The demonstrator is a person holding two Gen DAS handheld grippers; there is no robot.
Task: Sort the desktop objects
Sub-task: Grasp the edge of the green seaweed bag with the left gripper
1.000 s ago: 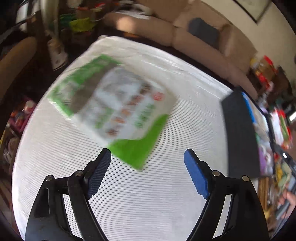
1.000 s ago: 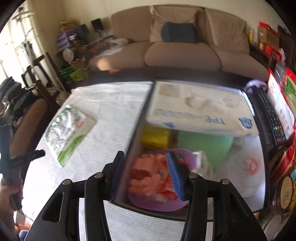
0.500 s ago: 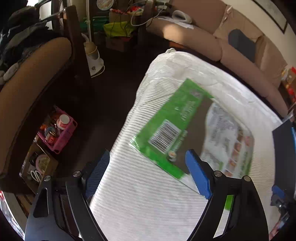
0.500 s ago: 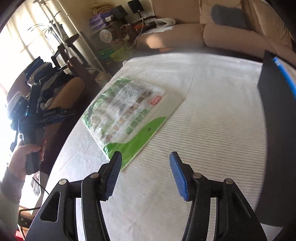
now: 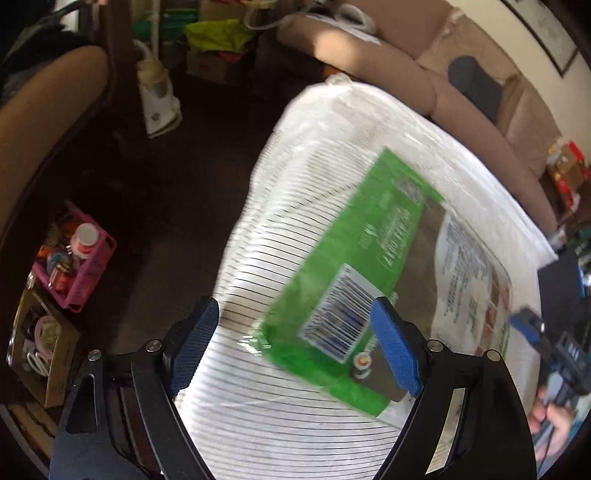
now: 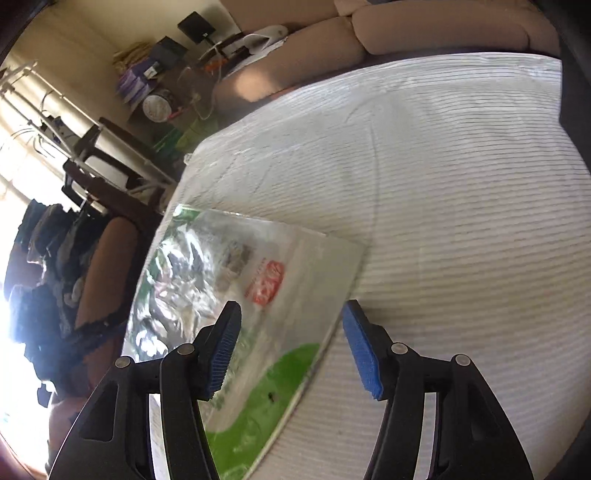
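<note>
Lying flat on the white striped tablecloth point(image 5: 280, 413), near its left edge: flat green-and-white printed plastic packet point(image 5: 373, 273), barcode corner nearest. Hovering over that barcode corner: left gripper point(image 5: 295, 347), blue-padded jaws standing wide apart, gripping nothing. Hovering over the packet's opposite green end point(image 6: 258, 402): right gripper point(image 6: 291, 350), jaws spreading wider, nothing pressed between pads. Beyond the cloth's far edge: beige sofa point(image 6: 424, 33).
</note>
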